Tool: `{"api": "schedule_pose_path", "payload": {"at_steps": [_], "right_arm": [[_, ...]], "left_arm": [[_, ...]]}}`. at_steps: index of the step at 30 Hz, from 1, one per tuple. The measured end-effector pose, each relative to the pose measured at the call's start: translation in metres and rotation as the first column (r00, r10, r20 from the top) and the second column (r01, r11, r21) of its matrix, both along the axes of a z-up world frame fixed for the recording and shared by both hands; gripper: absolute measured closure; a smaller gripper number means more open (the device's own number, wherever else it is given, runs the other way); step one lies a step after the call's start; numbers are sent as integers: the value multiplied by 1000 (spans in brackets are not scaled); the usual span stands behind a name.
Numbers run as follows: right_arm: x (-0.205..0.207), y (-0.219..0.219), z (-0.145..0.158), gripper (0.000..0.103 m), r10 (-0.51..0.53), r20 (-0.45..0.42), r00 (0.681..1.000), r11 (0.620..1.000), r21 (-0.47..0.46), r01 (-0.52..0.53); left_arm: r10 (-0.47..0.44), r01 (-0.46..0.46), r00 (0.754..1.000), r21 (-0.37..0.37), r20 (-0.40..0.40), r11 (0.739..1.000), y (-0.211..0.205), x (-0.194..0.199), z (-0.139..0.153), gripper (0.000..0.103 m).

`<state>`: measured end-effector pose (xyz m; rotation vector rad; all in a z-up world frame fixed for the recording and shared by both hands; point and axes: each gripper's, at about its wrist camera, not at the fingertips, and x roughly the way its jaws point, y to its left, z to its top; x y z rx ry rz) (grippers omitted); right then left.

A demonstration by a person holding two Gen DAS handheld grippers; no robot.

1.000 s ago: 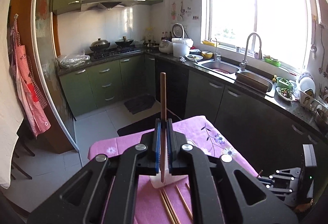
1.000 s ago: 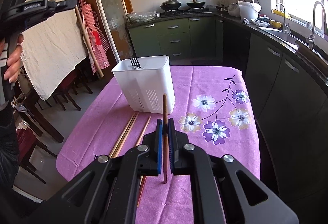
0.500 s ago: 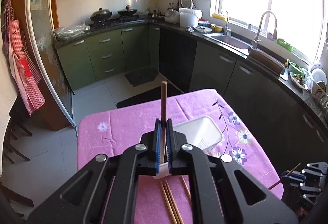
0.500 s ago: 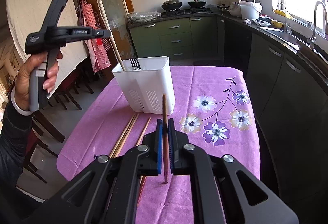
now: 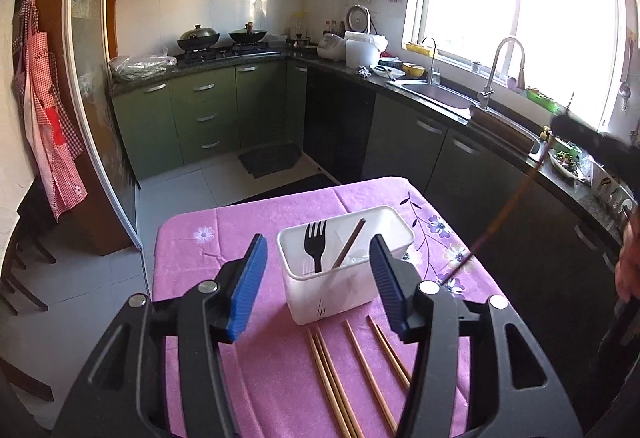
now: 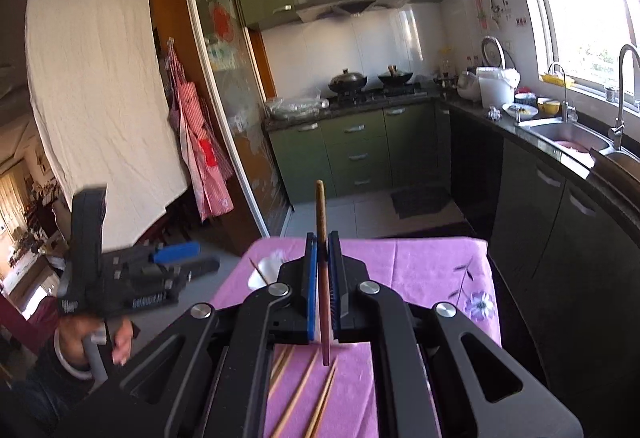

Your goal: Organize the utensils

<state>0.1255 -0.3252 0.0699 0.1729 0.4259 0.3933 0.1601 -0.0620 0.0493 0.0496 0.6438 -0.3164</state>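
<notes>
On the tabletop, which is covered by a purple floral cloth, a white holder is placed near the middle. Inside the holder, a black fork and one brown chopstick are seen, both leaning. Four loose chopsticks are laid flat on the cloth just in front of the holder. The left claw is positioned above the holder; its jaws have just been opening and nothing is gripped between them. The right claw is clenched on a single chopstick, which is held upright above the tabletop.
</notes>
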Motion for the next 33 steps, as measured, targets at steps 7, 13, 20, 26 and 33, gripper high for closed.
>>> {"api": "schedule_pose_path", "payload": {"at_steps": [7,13,20,26,33], "right_arm": [[62,17,28,97,-50,35,998,998,45,48],[105,45,-18,97,-37,-97,995,999,-25,35],[118,62,-47,90,2,-161,987,998,-62,-12],[60,47,-37,85,20,-77,997,998,-61,-25],[13,27,-94,82,-35,-160,987,986,-168,8]], "left_arm": [[-5,6,999,31,-35,1000,14,-27,-10,52],[-9,12,997,47,-73,999,21,-33,-25,52],[-22,26,992,34,-123,999,19,-30,-37,52],[-27,35,978,36,-205,999,13,-21,-62,52],[0,35,929,88,-370,996,-4,3,-126,52]]}}
